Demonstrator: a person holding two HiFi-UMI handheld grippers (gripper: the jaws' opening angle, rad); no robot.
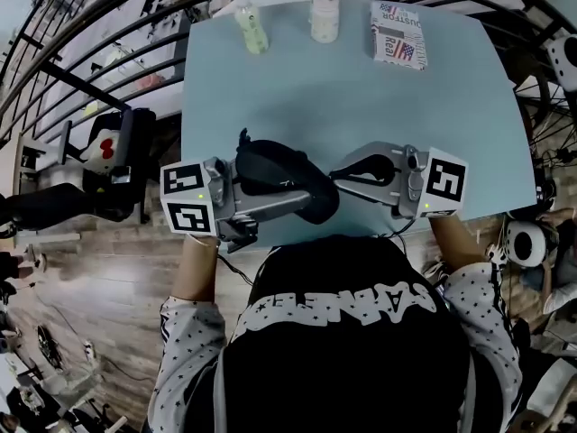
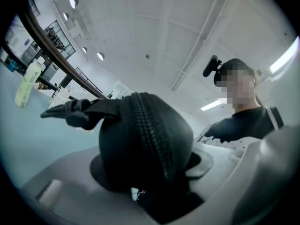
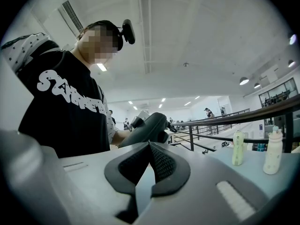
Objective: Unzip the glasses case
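Observation:
The black zippered glasses case (image 1: 275, 174) lies between the jaws of my left gripper (image 1: 302, 201), which is shut on it above the near edge of the table. In the left gripper view the case (image 2: 140, 139) fills the middle, its closed zipper running over the top, and a black tab (image 2: 70, 112) sticks out to the left. My right gripper (image 1: 339, 177) points at the case's right end with its tips close to it. In the right gripper view the pads (image 3: 161, 161) meet at the tips, just below the case (image 3: 146, 128), with nothing visible between them.
On the light blue table (image 1: 361, 97), a pale green bottle (image 1: 252, 27), a white bottle (image 1: 324, 16) and a printed packet (image 1: 398, 34) stand along the far edge. Black railings surround the table. A person's torso is close behind both grippers.

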